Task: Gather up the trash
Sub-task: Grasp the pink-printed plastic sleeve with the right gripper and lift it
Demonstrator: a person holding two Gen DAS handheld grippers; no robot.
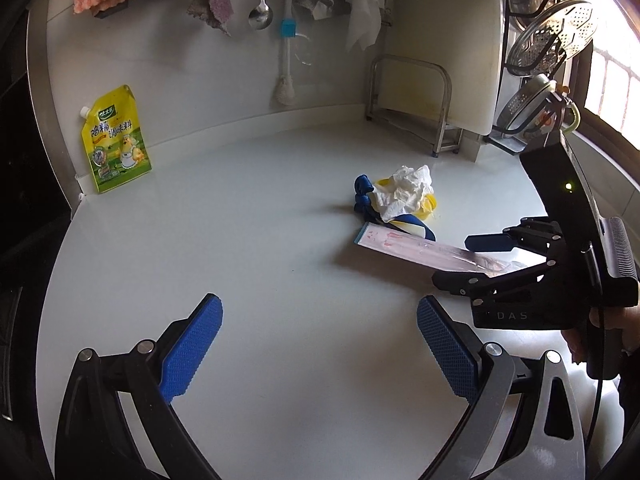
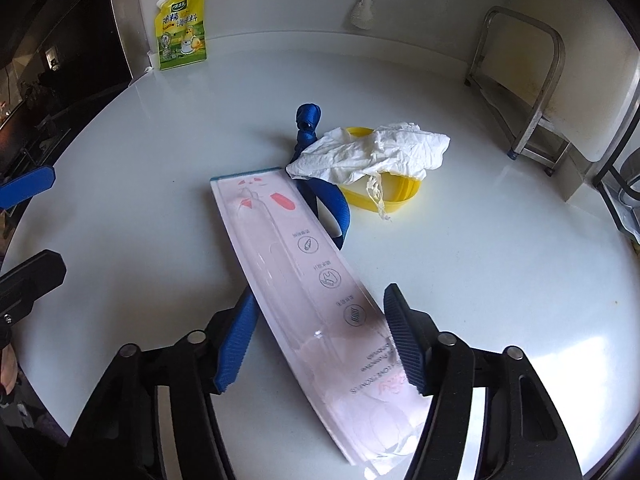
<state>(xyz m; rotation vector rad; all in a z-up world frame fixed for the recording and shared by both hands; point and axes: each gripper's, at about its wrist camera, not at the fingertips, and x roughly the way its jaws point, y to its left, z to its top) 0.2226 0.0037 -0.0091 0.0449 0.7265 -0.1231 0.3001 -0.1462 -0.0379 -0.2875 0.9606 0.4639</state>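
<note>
Right gripper (image 2: pixel 320 336), jaws apart, straddles the pink package (image 2: pixel 296 276) on the tabletop (image 2: pixel 500 260). Left gripper (image 1: pixel 320 344) hangs spread wide, empty. Next: closing on it.

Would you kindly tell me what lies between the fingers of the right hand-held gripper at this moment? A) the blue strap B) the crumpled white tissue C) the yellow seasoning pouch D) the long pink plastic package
D: in the right wrist view the long pink plastic package runs between the open fingers of the right hand-held gripper, while the crumpled white tissue lies farther off on the white countertop.
</note>
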